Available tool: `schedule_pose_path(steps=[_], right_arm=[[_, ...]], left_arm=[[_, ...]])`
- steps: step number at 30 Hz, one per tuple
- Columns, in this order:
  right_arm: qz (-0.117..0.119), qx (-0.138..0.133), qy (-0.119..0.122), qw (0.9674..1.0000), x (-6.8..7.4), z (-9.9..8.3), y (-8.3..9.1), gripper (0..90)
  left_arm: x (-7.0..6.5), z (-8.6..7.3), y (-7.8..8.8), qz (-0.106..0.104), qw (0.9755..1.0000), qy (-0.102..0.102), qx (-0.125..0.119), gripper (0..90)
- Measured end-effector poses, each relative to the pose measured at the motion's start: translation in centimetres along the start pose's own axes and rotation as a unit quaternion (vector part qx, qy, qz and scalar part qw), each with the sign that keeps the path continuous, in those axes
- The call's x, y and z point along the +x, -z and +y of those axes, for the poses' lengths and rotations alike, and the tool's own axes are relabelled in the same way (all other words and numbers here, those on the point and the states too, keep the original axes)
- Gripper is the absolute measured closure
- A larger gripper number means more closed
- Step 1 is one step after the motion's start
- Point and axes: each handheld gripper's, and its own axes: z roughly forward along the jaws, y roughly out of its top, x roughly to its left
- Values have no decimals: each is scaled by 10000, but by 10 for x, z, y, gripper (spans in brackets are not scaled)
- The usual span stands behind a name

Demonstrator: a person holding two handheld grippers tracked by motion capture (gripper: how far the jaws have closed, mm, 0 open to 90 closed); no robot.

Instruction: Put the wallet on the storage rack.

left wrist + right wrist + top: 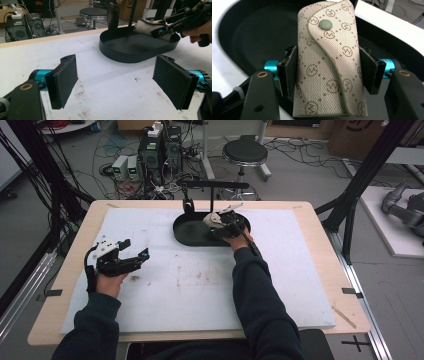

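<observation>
key pouch (329,62), beige with a printed monogram and a snap flap, clamped across its middle by the right gripper (329,67), pads pressed on both long edges, held above the black oval tray (242,37). risk first at the grip itself: soft fabric, narrow bite, snap end jutting well past the pads, so likely to pivot or slide out with any quick swing or slackening. next outward, the tray wall (140,53) and the upright post with its crossbar (212,185) standing at the tray's far side: could snag the pouch's free end or the gripper body, tipping the tray or knocking the pouch loose onto the white mat (200,280). farther off, left gripper (115,77) wide open, holding nothing, hovering over the mat well apart from the tray, too far away to catch or steady anything if the pouch drops.
</observation>
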Motion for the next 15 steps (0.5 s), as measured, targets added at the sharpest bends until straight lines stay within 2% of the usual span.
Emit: schedule_pose_path(steps=[4, 9, 12, 15], right_arm=[[-138, 196, -74, 9997, -1, -2, -11, 383], [-228, 81, -344, 9991, -5, -3, -13, 330], [-241, 10, -266, 9994, -4, -1, -5, 313], [-125, -96, -176, 9997, -6, 1, 9, 308]], left_arm=[[1, -1, 1, 3, 10000, 8, 3, 194], [0, -1, 1, -3, 10000, 3, 18, 194], [0, -1, 1, -29, 10000, 3, 14, 194], [-1, -2, 0, -49, 10000, 10, -5, 195]])
